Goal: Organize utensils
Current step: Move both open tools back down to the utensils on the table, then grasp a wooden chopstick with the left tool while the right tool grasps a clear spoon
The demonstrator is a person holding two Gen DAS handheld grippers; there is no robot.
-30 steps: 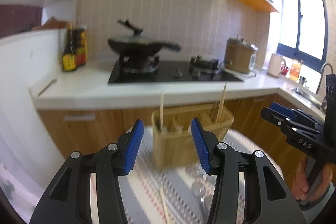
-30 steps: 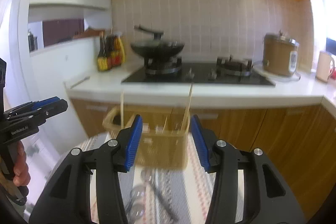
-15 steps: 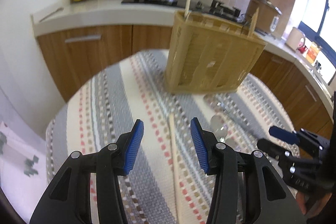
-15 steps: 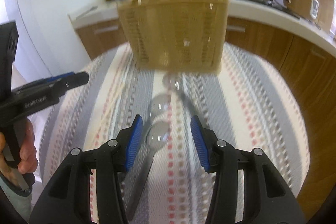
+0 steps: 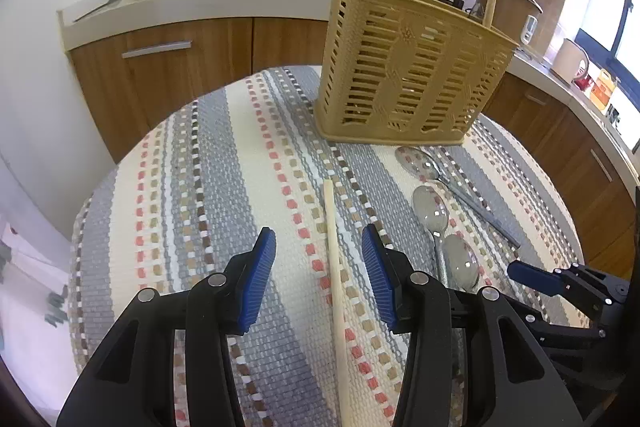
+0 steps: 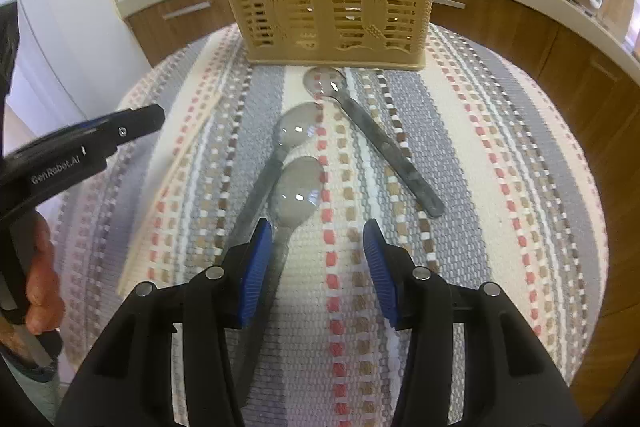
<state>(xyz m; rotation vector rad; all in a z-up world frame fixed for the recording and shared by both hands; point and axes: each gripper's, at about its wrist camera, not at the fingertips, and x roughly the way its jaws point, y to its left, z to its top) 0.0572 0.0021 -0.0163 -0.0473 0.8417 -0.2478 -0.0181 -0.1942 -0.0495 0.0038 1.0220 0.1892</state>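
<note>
Both grippers have dropped lower over the round table (image 5: 192, 187) since a moment ago, and the striped cloth now fills each view. Largest on the cloth is the tan slatted utensil basket (image 5: 404, 67), standing upright at the far side with a chopstick poking up at each end. The left gripper (image 5: 318, 277) hangs with its blue pads spread wide, holding nothing, and a single wooden chopstick (image 5: 334, 271) lies flat on the cloth right between them, touching neither. The right gripper (image 6: 318, 271) is spread too, empty, hovering over the handle end of the nearest spoon (image 6: 298, 191). A second spoon (image 6: 296, 127) lies just beside it, and a third spoon (image 6: 326, 83) rests with its bowl close to the basket's base.
</note>
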